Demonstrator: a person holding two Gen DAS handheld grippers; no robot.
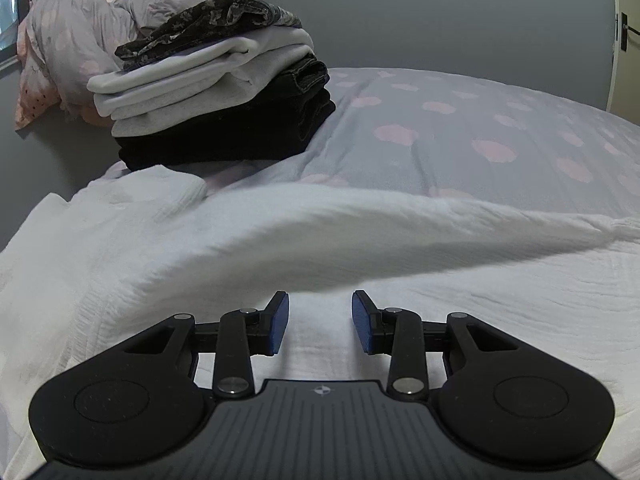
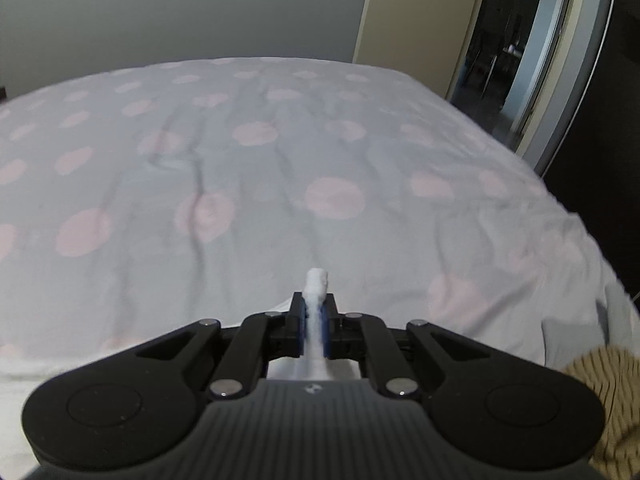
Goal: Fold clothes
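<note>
Step in hand: folding the white cloth [image 1: 200,248], spread across the bed [image 1: 440,120] in the lower half of the left view; keep the pinched edge taut and carry it over square
Right hand-held gripper [image 2: 315,320]: clamped on a cloth fold, angled down, lower centre
Left hand-held gripper [image 1: 320,320]: jaws apart, empty, tilted down over the cloth
Folded stack [image 1: 216,92]: upper left

A bed [image 2: 280,160] fills the room — its cover grey with pink blotches. Plain grey wall [image 1: 400,20] behind. A cream door [image 2: 416,32] stands open onto a dark hallway.
</note>
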